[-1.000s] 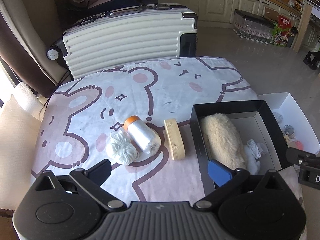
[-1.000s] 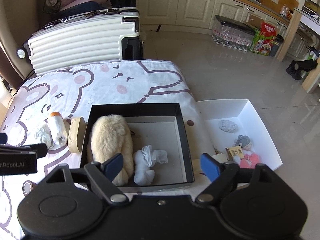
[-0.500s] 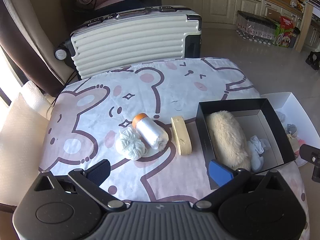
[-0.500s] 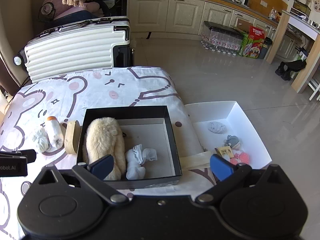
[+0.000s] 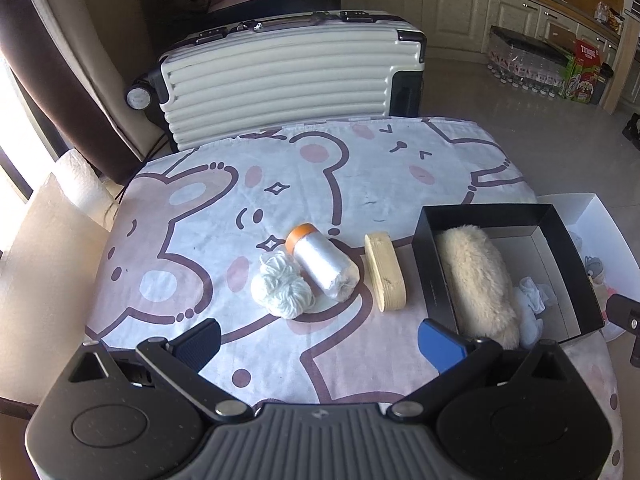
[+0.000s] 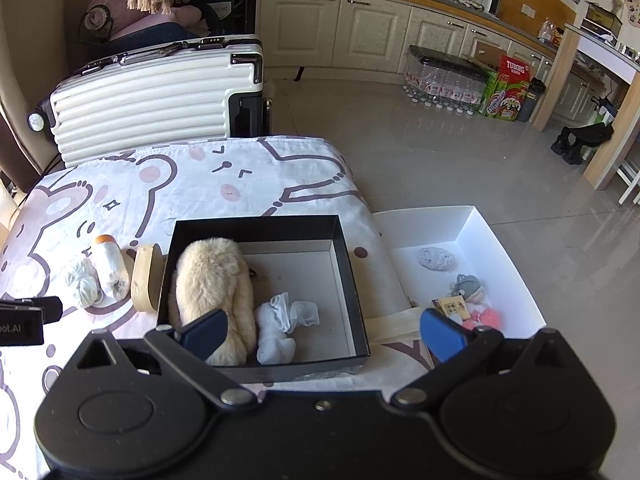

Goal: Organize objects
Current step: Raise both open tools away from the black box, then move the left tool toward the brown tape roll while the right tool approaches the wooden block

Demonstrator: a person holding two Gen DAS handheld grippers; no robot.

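Observation:
A black box point(image 6: 338, 236) sits on the bear-print cloth and holds a cream fluffy toy point(image 6: 212, 280) and white socks point(image 6: 280, 320); the box also shows in the left wrist view point(image 5: 432, 276). Left of it lie a tan wooden block point(image 5: 386, 276), a clear roll with an orange cap point(image 5: 324, 266) and a white yarn ball point(image 5: 282, 290). My left gripper point(image 5: 320, 342) is open and empty, above the table's near edge. My right gripper point(image 6: 322, 330) is open and empty, above the box's near side.
A white tray point(image 6: 500, 248) right of the table holds several small toys. A white suitcase point(image 5: 288, 80) stands behind the table. A cushion point(image 5: 44, 264) lies at the left. Kitchen cabinets and bottle packs point(image 6: 444, 76) stand across the floor.
Both grippers have pulled back and up from the table, so the objects look smaller and farther. Nothing on the table has moved.

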